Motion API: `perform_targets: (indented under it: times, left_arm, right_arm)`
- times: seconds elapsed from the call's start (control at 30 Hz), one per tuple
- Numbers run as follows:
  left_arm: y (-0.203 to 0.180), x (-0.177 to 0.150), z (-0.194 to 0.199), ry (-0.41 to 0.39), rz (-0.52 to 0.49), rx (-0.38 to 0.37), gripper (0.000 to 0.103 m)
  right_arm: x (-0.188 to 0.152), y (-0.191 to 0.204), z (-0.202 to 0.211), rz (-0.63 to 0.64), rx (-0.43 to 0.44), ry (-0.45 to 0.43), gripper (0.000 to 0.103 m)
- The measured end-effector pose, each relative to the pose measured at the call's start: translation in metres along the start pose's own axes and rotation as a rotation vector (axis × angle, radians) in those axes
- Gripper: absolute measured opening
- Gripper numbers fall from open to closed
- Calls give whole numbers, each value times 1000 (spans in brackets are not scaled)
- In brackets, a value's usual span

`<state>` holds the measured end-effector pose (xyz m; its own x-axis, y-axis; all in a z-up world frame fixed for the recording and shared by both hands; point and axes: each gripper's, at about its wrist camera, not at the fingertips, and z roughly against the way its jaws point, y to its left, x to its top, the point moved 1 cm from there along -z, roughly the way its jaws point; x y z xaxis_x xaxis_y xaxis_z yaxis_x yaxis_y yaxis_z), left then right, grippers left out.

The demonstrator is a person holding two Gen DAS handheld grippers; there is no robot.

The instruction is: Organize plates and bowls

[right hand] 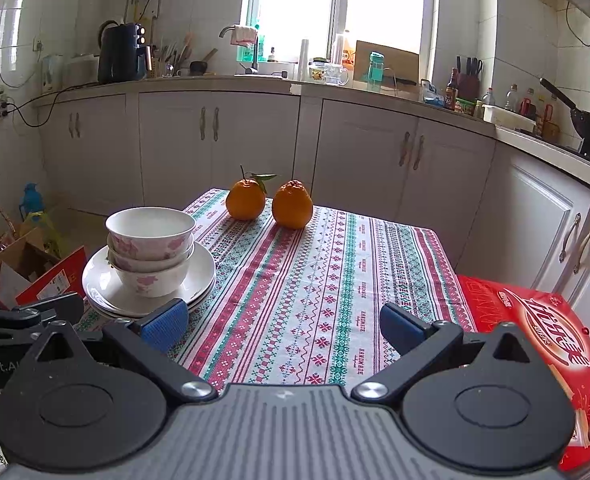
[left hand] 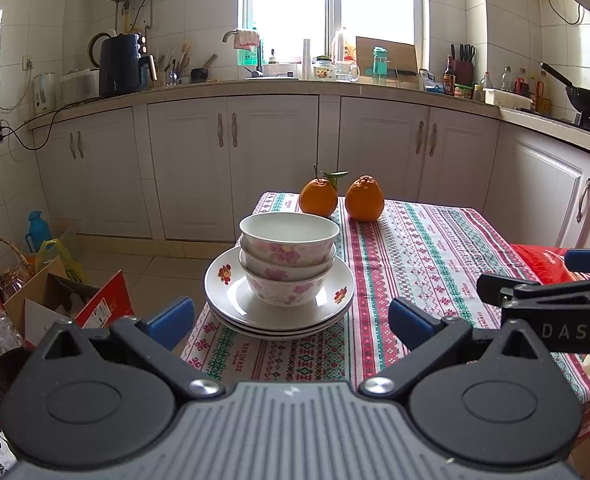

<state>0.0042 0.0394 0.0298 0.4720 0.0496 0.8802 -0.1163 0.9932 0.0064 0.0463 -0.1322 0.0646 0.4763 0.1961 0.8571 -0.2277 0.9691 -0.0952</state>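
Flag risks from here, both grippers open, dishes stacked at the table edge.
1. The plate stack sits near the table's left edge; a sideways nudge from the left gripper could likely slide it off.
2. Three nested bowls stand tall on the plates; lifting the plates could topple them.
3. The two oranges may roll if the tablecloth gets dragged.

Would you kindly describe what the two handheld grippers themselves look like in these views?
Both match: the left gripper and right gripper each have a grey ribbed body, black triangular linkage arms on round black hubs with silver pivot bolts, and blue fingertip pads. White lettering marks their black sides, partly cut off. No cables or sleeves show.
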Motion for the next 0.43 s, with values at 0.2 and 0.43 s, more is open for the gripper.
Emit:
perform_targets:
  times: [0.2, 0.43]
  left_arm:
    - [-1, 1, 0, 0, 1, -1, 102]
    - [-2, 3, -1, 6, -3, -2, 102]
  right_arm:
    - [0, 0, 0, -2, -1, -1, 103]
    - [1, -2, -2, -3, -6, 1, 103]
